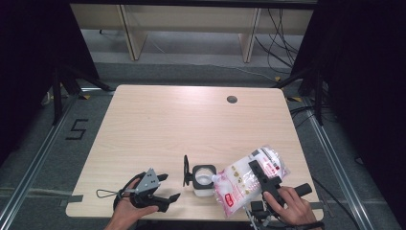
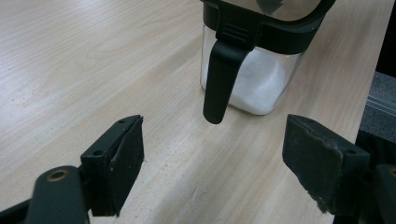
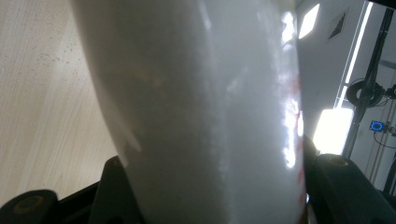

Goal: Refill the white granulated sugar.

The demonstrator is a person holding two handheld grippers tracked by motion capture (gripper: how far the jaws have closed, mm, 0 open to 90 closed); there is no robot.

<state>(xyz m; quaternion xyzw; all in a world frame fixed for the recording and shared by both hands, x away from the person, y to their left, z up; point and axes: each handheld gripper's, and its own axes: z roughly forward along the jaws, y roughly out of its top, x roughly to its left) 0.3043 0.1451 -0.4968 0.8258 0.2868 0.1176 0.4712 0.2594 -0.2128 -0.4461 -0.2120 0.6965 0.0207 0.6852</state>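
A clear jar (image 1: 203,182) with a black rim holds white powder and stands near the table's front edge, its black lid (image 1: 186,170) flipped up on its left side. My right gripper (image 1: 261,175) is shut on a plastic bag of white granules (image 1: 244,182), which is tilted with its corner spout over the jar's mouth. In the right gripper view the bag (image 3: 201,116) bulges between the two jaws of the right gripper (image 3: 210,186). My left gripper (image 1: 168,188) stands open just left of the jar. In the left gripper view the jar (image 2: 261,79) and its hanging black tab (image 2: 219,79) lie beyond the open left gripper (image 2: 212,154).
The light wood table (image 1: 191,120) has a round cable hole (image 1: 232,99) at the back right. Black stands flank the table on both sides, and wooden shelving with floor cables lies behind it. The jar and bag sit close to the front edge.
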